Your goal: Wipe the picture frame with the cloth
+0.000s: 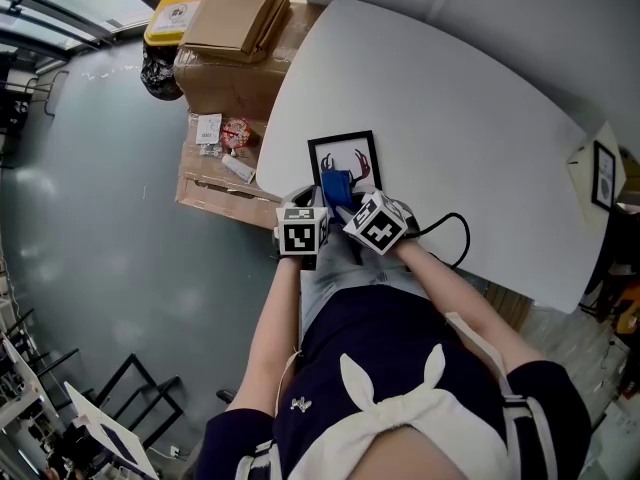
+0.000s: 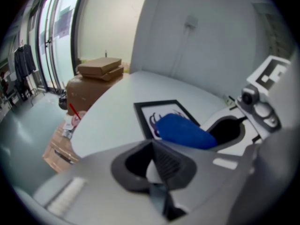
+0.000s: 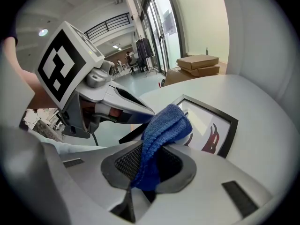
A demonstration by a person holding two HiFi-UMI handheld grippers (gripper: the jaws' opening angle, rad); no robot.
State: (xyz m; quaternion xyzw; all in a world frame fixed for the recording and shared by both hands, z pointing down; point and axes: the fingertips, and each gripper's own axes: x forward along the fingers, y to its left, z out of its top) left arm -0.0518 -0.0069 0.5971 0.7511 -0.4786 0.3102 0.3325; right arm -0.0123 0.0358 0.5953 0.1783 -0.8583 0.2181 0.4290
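Note:
A black picture frame (image 1: 345,160) with a red and blue drawing lies on the white table (image 1: 450,118) near its front edge. My right gripper (image 1: 347,201) is shut on a folded blue cloth (image 1: 337,187). In the right gripper view the cloth (image 3: 164,125) bulges out of the jaws over the frame (image 3: 220,125). My left gripper (image 1: 312,203) sits close beside it on the left. Its jaws are closed at the frame's near edge, which runs in under them in the left gripper view (image 2: 154,161). The cloth (image 2: 185,131) covers part of the drawing there.
Cardboard boxes (image 1: 235,43) and a yellow lid (image 1: 175,13) stand off the table's left end. A wooden crate (image 1: 215,173) with small packets sits below them. A black cable (image 1: 455,233) loops by my right wrist. A small framed card (image 1: 603,176) stands at the table's right edge.

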